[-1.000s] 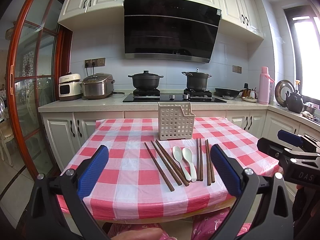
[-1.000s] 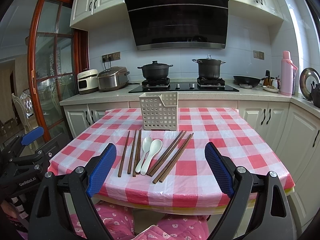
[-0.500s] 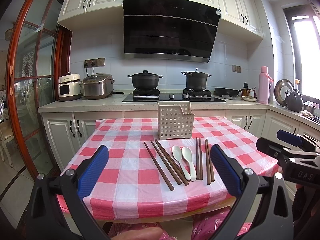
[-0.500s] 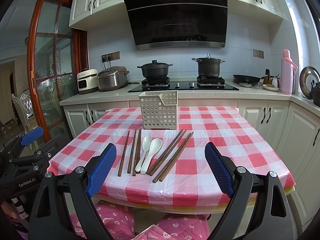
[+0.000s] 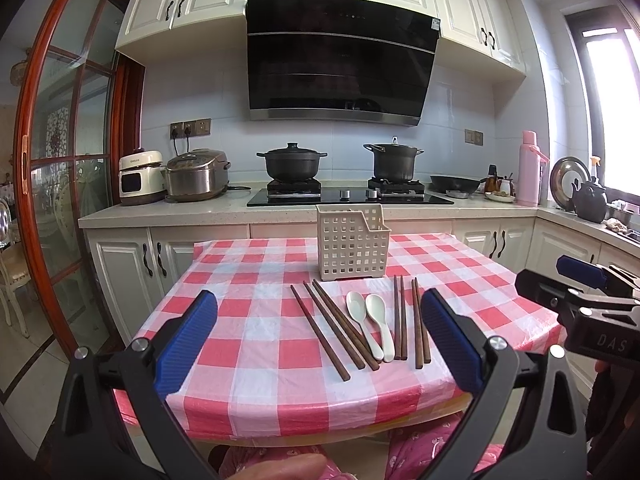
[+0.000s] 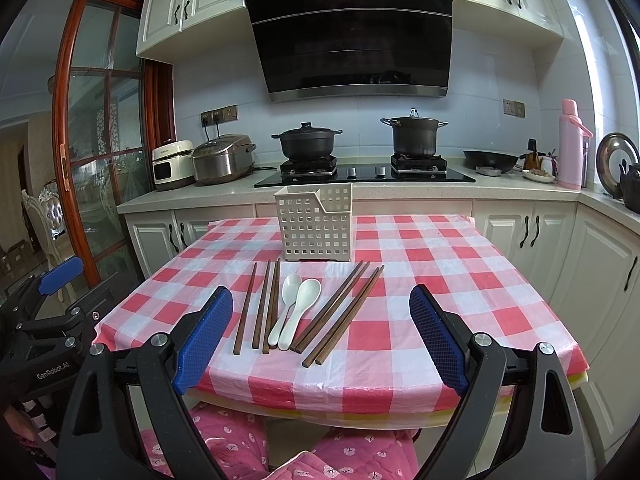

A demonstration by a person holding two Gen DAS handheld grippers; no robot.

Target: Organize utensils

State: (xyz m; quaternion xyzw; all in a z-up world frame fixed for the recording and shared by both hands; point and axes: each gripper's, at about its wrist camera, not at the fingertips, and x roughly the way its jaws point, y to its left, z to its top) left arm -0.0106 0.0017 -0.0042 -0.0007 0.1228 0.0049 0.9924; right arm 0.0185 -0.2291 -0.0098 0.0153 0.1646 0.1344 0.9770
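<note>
A cream perforated utensil basket (image 5: 352,246) (image 6: 318,226) stands on the red-checked table (image 5: 256,344) (image 6: 440,288). In front of it lie several dark wooden chopsticks (image 5: 332,326) (image 6: 344,306) and two white spoons (image 5: 372,324) (image 6: 296,306), side by side. My left gripper (image 5: 318,340) is open and empty, held before the table's near edge. My right gripper (image 6: 320,334) is open and empty, also before the near edge. Each gripper shows at the side of the other's view: the right in the left wrist view (image 5: 580,300), the left in the right wrist view (image 6: 48,320).
A counter behind the table holds a stove with two black pots (image 5: 292,160) (image 6: 414,136), a rice cooker (image 5: 196,174) and a pink thermos (image 6: 572,144). A wood-framed glass door (image 5: 60,160) is at the left. Pink-patterned fabric (image 6: 240,440) lies below the table's near edge.
</note>
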